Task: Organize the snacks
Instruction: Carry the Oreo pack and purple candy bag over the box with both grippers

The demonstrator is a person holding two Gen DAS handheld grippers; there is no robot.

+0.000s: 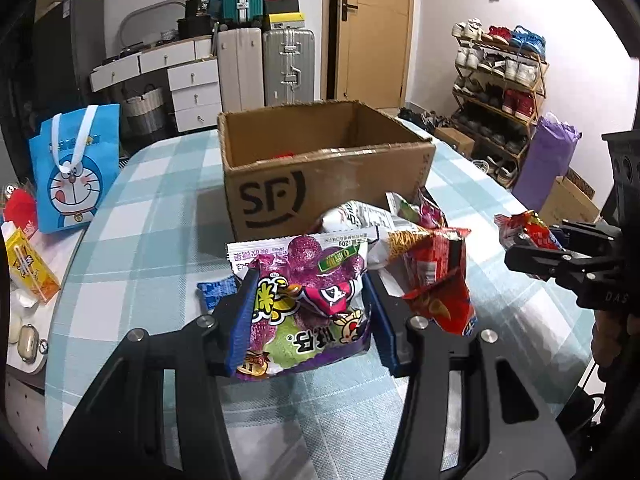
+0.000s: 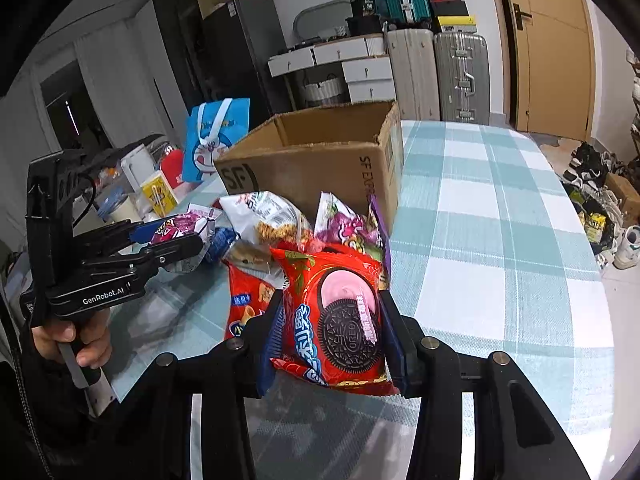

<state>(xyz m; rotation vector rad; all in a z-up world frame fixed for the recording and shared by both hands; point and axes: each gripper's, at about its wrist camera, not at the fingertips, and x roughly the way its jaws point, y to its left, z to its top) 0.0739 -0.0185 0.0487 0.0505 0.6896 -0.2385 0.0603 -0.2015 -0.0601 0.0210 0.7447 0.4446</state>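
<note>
The bench (image 1: 132,216) wears a check of pale teal and white. The box (image 1: 320,184) is plain brown card with a black SF mark. The left gripper (image 1: 308,300), black with blue pads (image 1: 240,320), holds a purple and green packet (image 1: 308,312) lettered in yellow. The right gripper (image 2: 332,332) holds a red Oreo pack (image 2: 336,320) showing a black biscuit and pink cream. Left of the box stands a blue bag (image 1: 74,168) with white handles and a cartoon cat face.
</note>
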